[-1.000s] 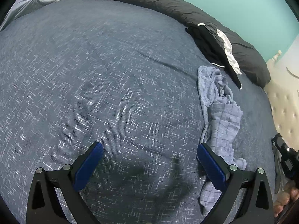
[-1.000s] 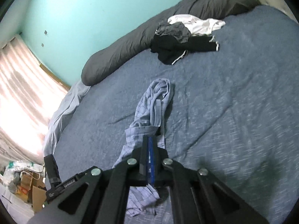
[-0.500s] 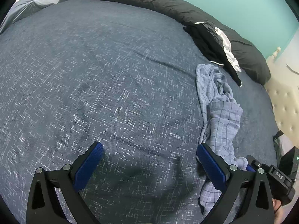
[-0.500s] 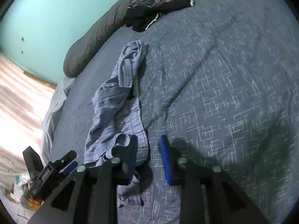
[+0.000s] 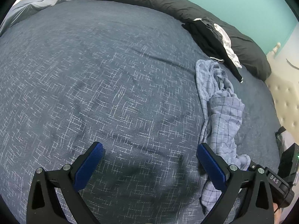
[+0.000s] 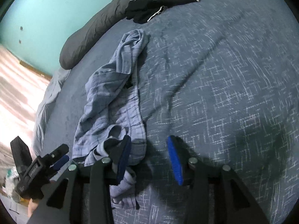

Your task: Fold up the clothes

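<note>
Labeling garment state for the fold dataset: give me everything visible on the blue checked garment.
The blue checked garment is light blue woven cloth with thin dark grid lines, crumpled and unfolded. It lies as a long, twisted strip on the dark blue bedspread, its far end bunched near the black clothes pile. Its near end lies under and around one finger of the right gripper, whose jaws have just been opening; nothing is pinched. In the left wrist view it runs beside the left gripper.

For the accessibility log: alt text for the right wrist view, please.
A crumpled blue plaid garment lies on a dark blue bedspread, its near end beside the right gripper, whose open jaws hold nothing. Dark clothes sit further back.
</note>
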Demonstrator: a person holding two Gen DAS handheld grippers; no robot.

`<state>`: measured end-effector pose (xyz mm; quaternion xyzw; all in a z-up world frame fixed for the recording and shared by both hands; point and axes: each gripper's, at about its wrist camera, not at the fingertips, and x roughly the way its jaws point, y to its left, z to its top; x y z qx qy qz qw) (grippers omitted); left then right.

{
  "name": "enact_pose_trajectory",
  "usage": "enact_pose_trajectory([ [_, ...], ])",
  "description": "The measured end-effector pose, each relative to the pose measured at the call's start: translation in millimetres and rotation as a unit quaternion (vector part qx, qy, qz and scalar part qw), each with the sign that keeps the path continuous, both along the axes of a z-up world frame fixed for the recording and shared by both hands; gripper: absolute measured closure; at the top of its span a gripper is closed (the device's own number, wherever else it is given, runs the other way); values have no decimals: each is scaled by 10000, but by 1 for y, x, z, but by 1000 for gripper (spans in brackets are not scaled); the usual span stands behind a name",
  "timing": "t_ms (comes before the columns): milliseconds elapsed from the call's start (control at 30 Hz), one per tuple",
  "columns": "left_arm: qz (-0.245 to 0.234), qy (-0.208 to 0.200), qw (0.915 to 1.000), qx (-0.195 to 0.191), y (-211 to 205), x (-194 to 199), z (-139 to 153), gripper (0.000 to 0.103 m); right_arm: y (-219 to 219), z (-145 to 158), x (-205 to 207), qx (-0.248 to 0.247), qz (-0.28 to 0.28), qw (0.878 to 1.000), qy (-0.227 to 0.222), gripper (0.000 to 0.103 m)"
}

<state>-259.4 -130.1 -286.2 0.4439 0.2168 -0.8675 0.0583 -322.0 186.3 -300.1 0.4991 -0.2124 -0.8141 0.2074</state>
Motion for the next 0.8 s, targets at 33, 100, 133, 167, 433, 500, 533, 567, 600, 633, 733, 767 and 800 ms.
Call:
enact_pose_trajectory([
  [33, -4, -1, 10000, -4, 0, 0, 0, 0, -3, 0, 1, 60, 48, 10000, 14, 61],
  [100, -3, -1, 10000, -6, 1, 1, 0, 0, -6, 0, 2, 155, 87, 9998, 49, 65],
  [133, -1, -1, 10000, -9, 1, 1, 0, 0, -6, 0, 2, 165, 104, 9998, 57, 70],
  [167, -1, -3, 10000, -14, 2, 1, 0, 0, -7, 0, 2, 130, 135, 9998, 43, 76],
  [433, 7, -9, 10000, -11, 0, 1, 0, 0, -16, 5, 6, 97, 313, 9993, 176, 97],
  [500, 9, -20, 10000, -10, 0, 1, -1, 0, -15, 8, 7, 46, 295, 9993, 245, 98],
  [533, 9, -19, 10000, -8, 0, 1, -1, 0, -14, 8, 7, 17, 288, 9993, 257, 99],
  [567, 5, -15, 10000, -10, 0, 1, -1, 0, -13, 8, 7, -9, 286, 9993, 251, 100],
  [600, 1, -16, 10000, -17, 1, 1, -1, 0, -11, 7, 7, -35, 283, 9993, 244, 100],
  [633, -2, -16, 10000, -20, 1, 1, -1, 0, -10, 6, 7, -63, 260, 9994, 222, 100],
  [733, 2, -26, 10000, -12, 1, 1, -2, 0, 0, 3, 7, -153, 18, 9998, 83, 98],
  [767, 1, -30, 10000, -18, 1, 1, -2, 0, 2, 2, 7, -190, -34, 9998, 19, 98],
  [800, -3, -31, 10000, -22, 1, 0, -2, 0, 4, 0, 6, -228, -71, 9997, -59, 96],
])
